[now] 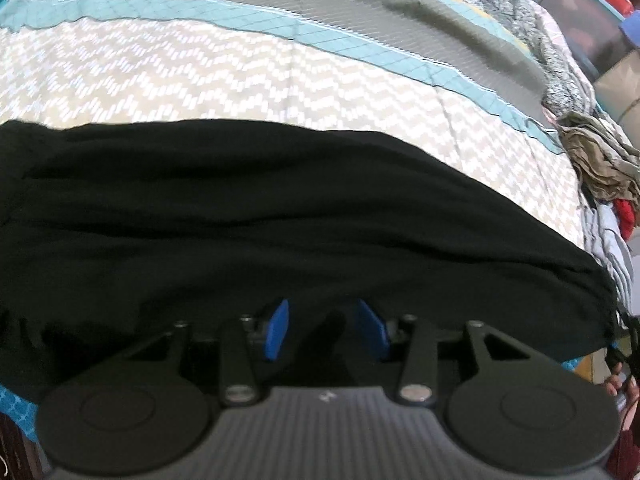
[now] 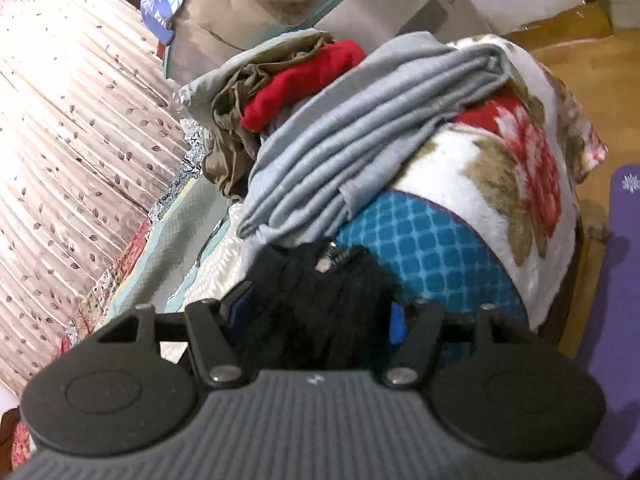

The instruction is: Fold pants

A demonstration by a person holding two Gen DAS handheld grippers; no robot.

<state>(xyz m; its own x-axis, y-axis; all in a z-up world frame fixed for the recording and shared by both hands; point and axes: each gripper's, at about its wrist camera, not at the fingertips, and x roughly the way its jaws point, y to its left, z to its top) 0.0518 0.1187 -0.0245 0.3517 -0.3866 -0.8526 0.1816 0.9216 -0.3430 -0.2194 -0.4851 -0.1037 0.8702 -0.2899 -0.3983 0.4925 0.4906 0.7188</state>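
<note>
The black pants (image 1: 256,216) lie spread across a zigzag-patterned bedcover (image 1: 224,84) in the left wrist view. My left gripper (image 1: 322,312) sits low at their near edge, blue pads (image 1: 278,328) apart with black cloth between and over the tips; a grip is not clear. In the right wrist view a bunch of the black pants (image 2: 316,304) with a zipper fills the gap of my right gripper (image 2: 320,312), whose fingers are mostly hidden by the cloth and appear closed on it.
A pile of clothes sits ahead of the right gripper: grey folded cloth (image 2: 360,128), a red garment (image 2: 304,80), an olive garment (image 2: 232,136), a floral blanket (image 2: 520,168). A teal checked cover (image 2: 432,248) lies under it. A purple mat (image 2: 624,264) lies on the floor at right.
</note>
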